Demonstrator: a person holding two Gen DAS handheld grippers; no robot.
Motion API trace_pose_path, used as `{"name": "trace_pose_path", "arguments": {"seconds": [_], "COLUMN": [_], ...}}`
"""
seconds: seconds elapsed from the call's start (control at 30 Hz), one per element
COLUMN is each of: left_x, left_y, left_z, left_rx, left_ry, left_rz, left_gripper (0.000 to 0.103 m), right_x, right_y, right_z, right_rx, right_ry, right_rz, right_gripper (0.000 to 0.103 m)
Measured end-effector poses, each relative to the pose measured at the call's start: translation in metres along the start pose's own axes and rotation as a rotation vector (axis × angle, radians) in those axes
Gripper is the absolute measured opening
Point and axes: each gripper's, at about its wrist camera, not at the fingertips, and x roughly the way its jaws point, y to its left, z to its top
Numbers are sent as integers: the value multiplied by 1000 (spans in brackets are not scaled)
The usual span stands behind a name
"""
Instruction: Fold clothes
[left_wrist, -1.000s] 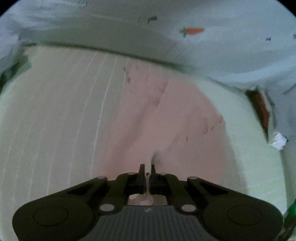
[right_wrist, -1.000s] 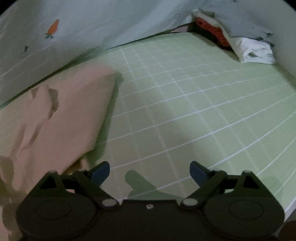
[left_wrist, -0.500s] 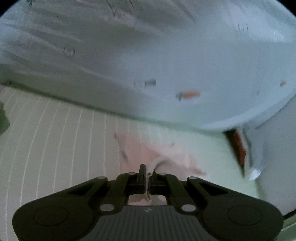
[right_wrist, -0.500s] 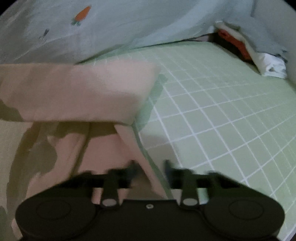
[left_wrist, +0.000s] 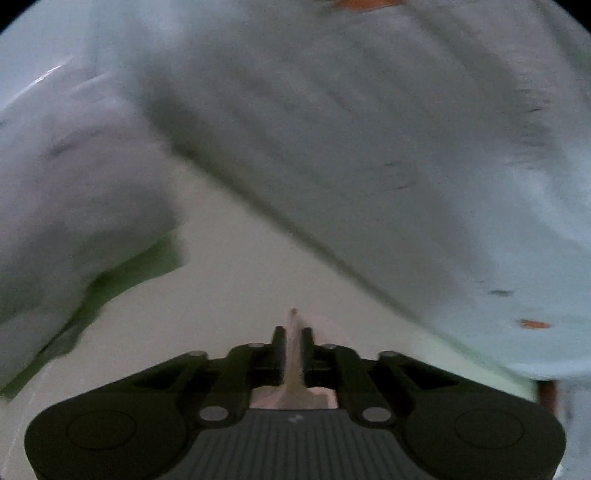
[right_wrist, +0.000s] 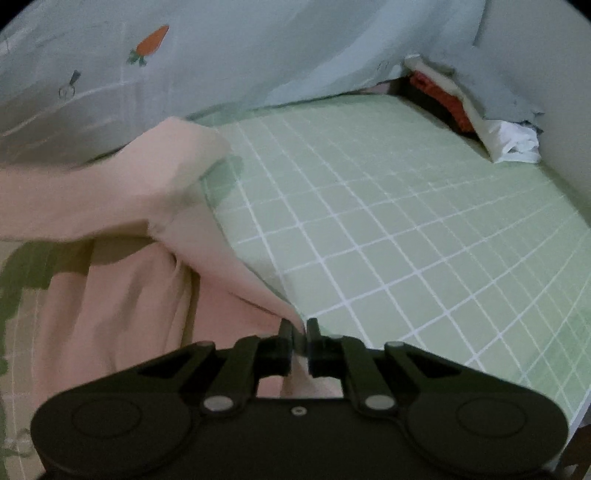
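A pale pink garment (right_wrist: 122, 280) lies partly lifted on the green checked bed sheet (right_wrist: 406, 221) at the left of the right wrist view. My right gripper (right_wrist: 297, 328) is shut on its near right edge. My left gripper (left_wrist: 293, 334) is shut on a thin pinch of the same pink cloth (left_wrist: 293, 354), raised above the bed. The left wrist view is blurred, and most of the garment is hidden there.
A light blue quilt with carrot prints (right_wrist: 147, 74) is heaped along the far side of the bed and fills most of the left wrist view (left_wrist: 369, 147). A stack of folded clothes (right_wrist: 480, 110) sits at the far right corner by the wall.
My right gripper went from open over the sheet to shut on the garment's edge. My left gripper lifted and swung its pinch up toward the quilt, raising part of the garment.
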Motion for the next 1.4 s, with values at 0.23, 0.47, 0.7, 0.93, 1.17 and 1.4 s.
{"name": "trace_pose_path", "arguments": {"seconds": [0.23, 0.47, 0.7, 0.93, 1.17, 1.4], "left_x": [2, -11, -24, -45, -62, -79], "left_y": [-8, -49, -70, -50, -33, -18], "left_z": [-58, -144, -205, -229, -231, -234], "left_rx": [74, 243, 360, 316, 272, 307], "left_ry": [114, 270, 334, 342, 318, 311], "left_rz": [93, 79, 81, 121, 129, 107], "left_gripper": [70, 76, 77, 77, 77, 77], "right_x": [-4, -16, -32, -36, -60, -84], "right_y": [-2, -11, -41, -64, -60, -31], "right_z": [-3, -23, -52, -71, -78, -92], "right_rx": [12, -25, -43, -36, -76, -138], "right_ry": [-3, -13, 4, 23, -47, -80], "right_rz": [2, 31, 49, 109, 138, 183], "right_gripper": [51, 79, 65, 14, 3, 3]}}
